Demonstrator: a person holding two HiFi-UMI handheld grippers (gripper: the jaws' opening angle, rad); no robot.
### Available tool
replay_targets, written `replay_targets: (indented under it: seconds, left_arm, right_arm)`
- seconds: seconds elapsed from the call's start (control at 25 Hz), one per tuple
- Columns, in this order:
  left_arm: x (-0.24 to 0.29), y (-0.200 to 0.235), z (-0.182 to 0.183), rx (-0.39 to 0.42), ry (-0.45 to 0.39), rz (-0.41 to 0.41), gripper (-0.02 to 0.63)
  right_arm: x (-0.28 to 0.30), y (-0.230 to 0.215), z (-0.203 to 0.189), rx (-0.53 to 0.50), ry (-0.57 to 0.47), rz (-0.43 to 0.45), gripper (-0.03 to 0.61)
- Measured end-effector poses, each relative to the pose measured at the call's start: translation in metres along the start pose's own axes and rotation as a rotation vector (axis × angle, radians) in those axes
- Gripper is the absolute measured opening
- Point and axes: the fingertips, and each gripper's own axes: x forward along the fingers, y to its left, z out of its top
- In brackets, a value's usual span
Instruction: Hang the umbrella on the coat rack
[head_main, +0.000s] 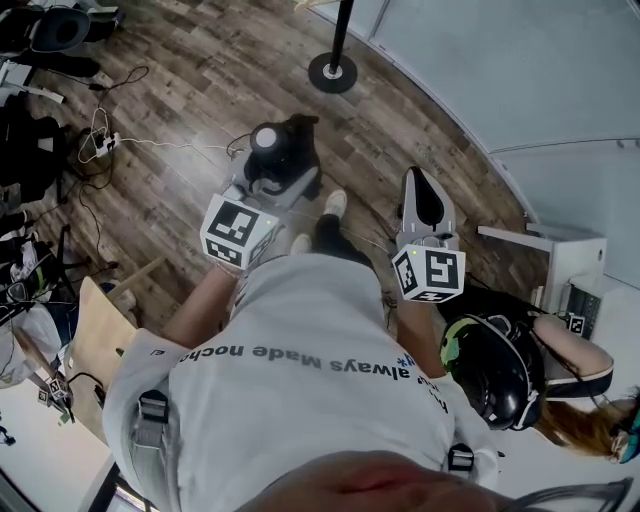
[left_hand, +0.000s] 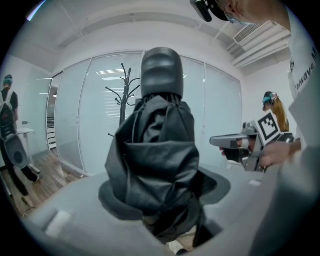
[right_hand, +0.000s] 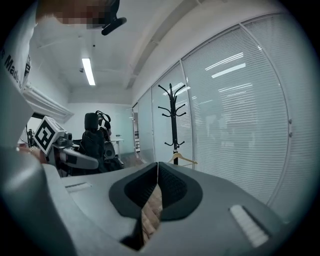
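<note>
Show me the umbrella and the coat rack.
umbrella (left_hand: 159, 150), left gripper view, on its folded black canopy.
coat rack (right_hand: 173, 122), right gripper view, on its upright pole.

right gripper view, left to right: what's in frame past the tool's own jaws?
marker cube of the left tool → umbrella held in that tool → coat rack → window blinds. The hanger at the rack's foot overlaps the pole, so it is left out.

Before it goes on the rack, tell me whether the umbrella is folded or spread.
Folded: the umbrella is a bunched black bundle held in the left gripper.
</note>
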Motion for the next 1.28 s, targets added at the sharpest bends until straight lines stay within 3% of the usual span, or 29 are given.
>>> replay_targets:
  seconds: [0.56, 0.96, 1.28]
  left_arm:
    - [0.143, 0.028, 0.058, -0.002, -0.002, 0.018, 0.282]
    - [0.190, 0.055, 0.071, -0.019, 0.008, 0.030, 0.282]
    - [0.239, 0.114, 0.082, -0.035, 0.009, 0.035, 0.282]
  right_arm:
    - [0.087, -0.128, 0.036, 0.017, -0.012, 0.007, 0.005]
    - [0.133, -0.162, 0.044, 0.019, 0.007, 0.009, 0.002]
    - [0.207, -0.181, 0.056, 0.012, 0.019, 0.016, 0.002]
